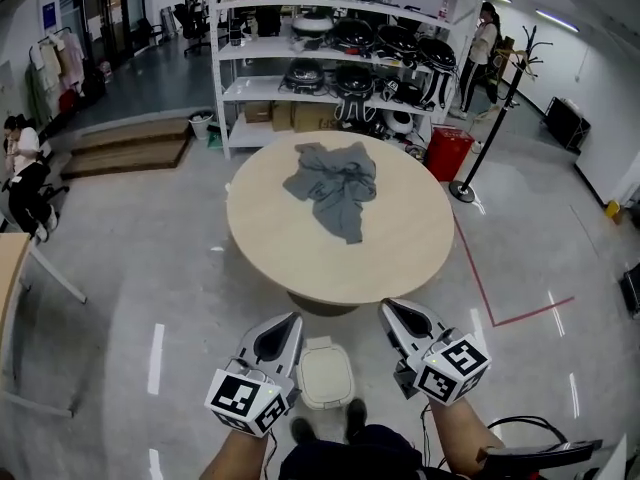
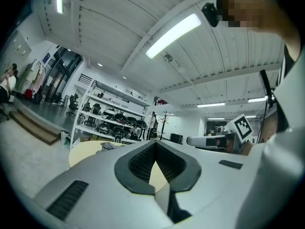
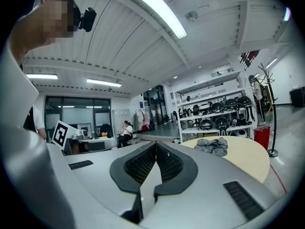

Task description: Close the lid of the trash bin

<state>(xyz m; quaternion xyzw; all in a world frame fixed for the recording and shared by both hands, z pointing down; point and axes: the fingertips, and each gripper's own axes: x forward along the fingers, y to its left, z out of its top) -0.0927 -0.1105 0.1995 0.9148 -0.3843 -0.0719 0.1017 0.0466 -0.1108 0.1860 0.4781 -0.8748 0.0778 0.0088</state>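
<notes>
Left gripper (image 1: 288,322) and right gripper (image 1: 392,309) are held clenched, nothing caught between the jaws. Between them — just below both — the white trash bin (image 1: 325,373) is seen on the floor, its lid lying flat.

Your left gripper (image 1: 288,320) covers left side of small white plastic trash bin (image 1: 328,376). Your forearms (image 1: 462,448) cut by bottom edge. Dark items (image 1: 352,36) on white shelving (image 1: 217,63) too small to identify.
</notes>
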